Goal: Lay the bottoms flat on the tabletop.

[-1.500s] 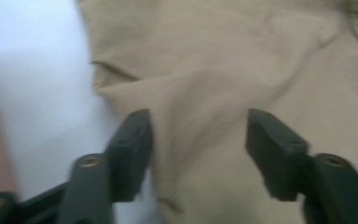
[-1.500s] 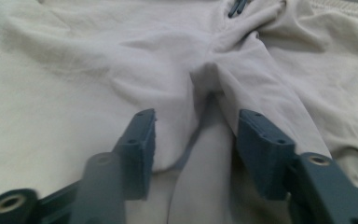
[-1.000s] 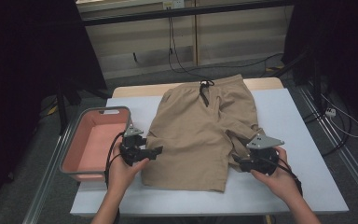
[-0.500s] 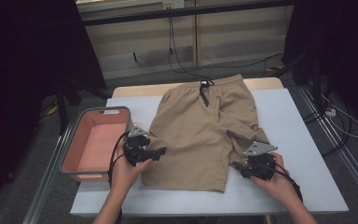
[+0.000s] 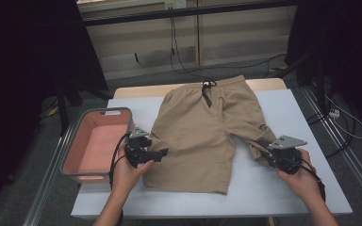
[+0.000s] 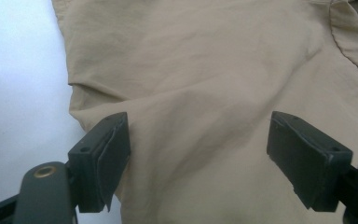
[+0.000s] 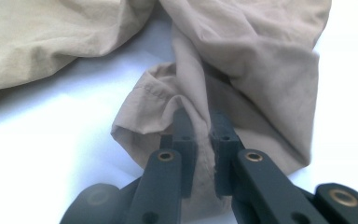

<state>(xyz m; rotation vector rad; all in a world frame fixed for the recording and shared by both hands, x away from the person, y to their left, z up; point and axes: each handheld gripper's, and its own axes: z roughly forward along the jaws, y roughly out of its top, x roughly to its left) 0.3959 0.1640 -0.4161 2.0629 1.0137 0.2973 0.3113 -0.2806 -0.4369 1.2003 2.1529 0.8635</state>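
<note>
Right gripper (image 5: 267, 156): jaws have just been closing and now pinch a bunched fold of hem on one leg of the tan cotton shorts (image 5: 202, 132). In the right gripper view (image 7: 204, 140) the cloth is squeezed between the two black pads, with gathered folds rising toward 12 o'clock. Grey three-cornered plate on top; the hand grips the body from 5 o'clock.

Left gripper (image 5: 162, 152): jaws spread wide, resting at the outer edge of the other leg. In the left gripper view (image 6: 198, 154) smooth fabric lies between the pads, neither pad pressing it.

Shorts lie flat on the white tabletop (image 5: 292, 122), waistband and dark drawstring (image 5: 208, 89) at 12 o'clock, legs toward 6 o'clock, the pinched leg rumpled and drawn toward 4 o'clock.

Salmon-pink plastic bin with grey rim (image 5: 96, 143) at 9 o'clock of the shorts, just beside the left gripper.
</note>
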